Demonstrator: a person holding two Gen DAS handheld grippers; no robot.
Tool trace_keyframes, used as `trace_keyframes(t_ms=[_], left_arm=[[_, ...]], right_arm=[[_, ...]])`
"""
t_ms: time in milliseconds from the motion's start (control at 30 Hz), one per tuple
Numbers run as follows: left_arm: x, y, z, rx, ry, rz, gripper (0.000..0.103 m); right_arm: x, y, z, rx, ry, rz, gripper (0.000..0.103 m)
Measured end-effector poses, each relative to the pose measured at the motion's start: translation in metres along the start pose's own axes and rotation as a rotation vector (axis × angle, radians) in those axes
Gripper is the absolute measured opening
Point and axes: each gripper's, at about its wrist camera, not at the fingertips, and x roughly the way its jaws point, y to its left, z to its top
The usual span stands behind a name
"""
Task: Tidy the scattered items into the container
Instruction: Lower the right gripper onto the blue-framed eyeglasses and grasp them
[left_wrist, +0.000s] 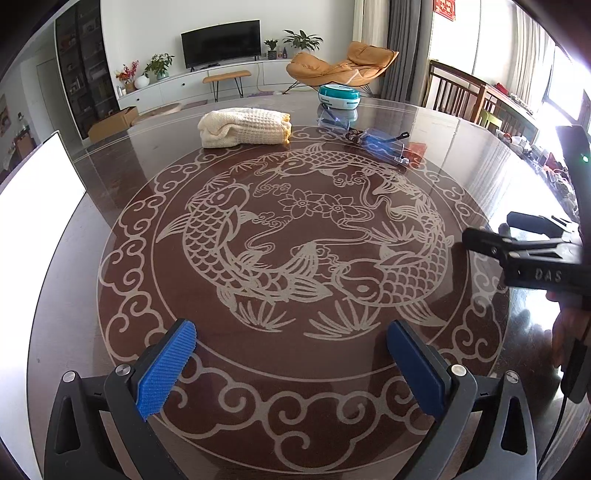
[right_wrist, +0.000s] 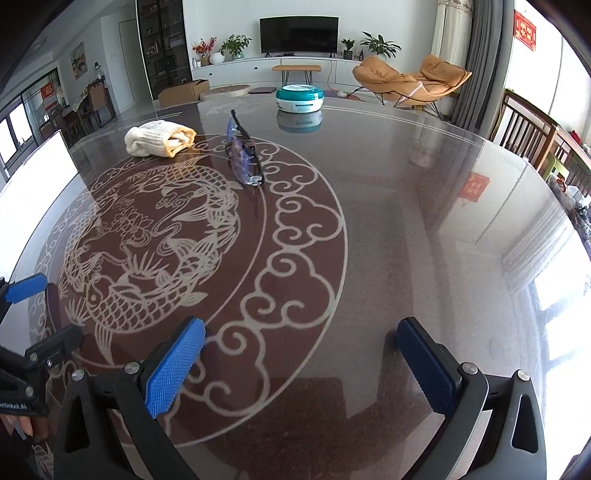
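A pair of glasses with blue-tinted lenses (left_wrist: 384, 144) (right_wrist: 243, 155) lies on the far part of the dark round table (left_wrist: 110, 206) (right_wrist: 406, 221). A round teal and white lidded container (left_wrist: 339, 97) (right_wrist: 300, 97) stands behind them near the far edge. A folded cream cloth (left_wrist: 243, 127) (right_wrist: 159, 142) lies to the left. My left gripper (left_wrist: 291, 332) is open and empty over the near table. My right gripper (right_wrist: 301, 332) is open and empty too; it also shows in the left wrist view (left_wrist: 491, 232) at the right edge.
A white board (left_wrist: 33, 206) (right_wrist: 33, 173) stands at the table's left edge. Wooden chairs (left_wrist: 458, 92) (right_wrist: 524, 125) stand along the right side. The left gripper's fingers (right_wrist: 26, 288) show at the left edge of the right wrist view.
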Motion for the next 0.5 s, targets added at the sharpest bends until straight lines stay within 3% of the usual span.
trace_keyframes(t_ms=[167, 500], left_arm=[[0.000, 0.000, 0.000, 0.001, 0.000, 0.001, 0.103], [0.000, 0.001, 0.001, 0.001, 0.000, 0.001, 0.103]], right_arm=[[0.032, 0.011, 0.045, -0.003, 0.000, -0.001, 0.103], [0.079, 0.068, 0.107, -0.145, -0.003, 0.106, 0.103]])
